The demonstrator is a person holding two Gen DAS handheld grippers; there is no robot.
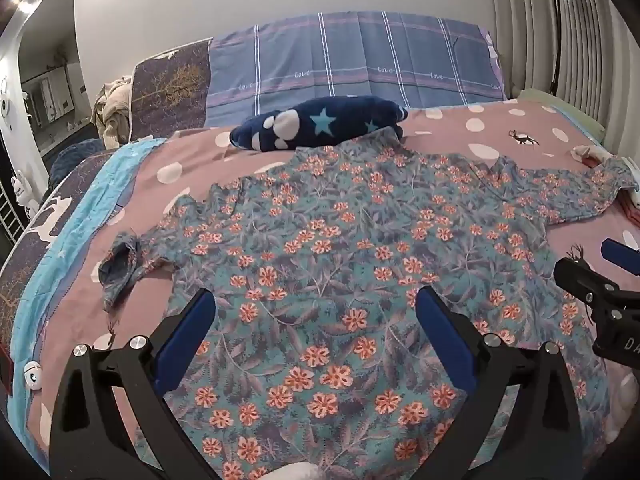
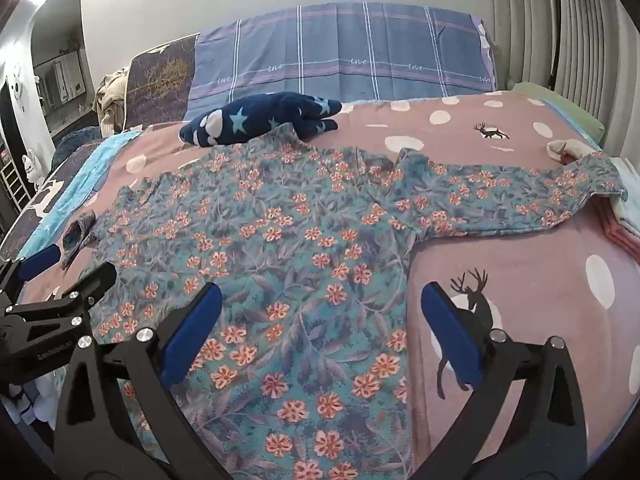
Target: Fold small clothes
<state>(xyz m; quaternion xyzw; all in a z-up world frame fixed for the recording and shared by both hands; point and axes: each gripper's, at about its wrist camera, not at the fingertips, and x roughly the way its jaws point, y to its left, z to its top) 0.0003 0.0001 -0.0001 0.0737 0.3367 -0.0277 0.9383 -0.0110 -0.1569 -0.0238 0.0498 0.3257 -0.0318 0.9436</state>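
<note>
Floral shirt [image 1: 340, 248] lies spread flat on bed [image 1: 500, 128]; left tongs [image 1: 316, 312] and right tongs [image 2: 320, 308] gape wide above its hem, holding nothing.

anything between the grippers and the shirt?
Nothing visible. Left gripper and right gripper both hang open over the flat floral shirt. The star pillow lies beyond its collar.

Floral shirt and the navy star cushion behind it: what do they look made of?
The teal floral shirt looks like thin matte woven cotton, lying flat with fine wrinkles. The navy star-print cushion looks like plush fleece, its surface fuzzy and puffed.
</note>
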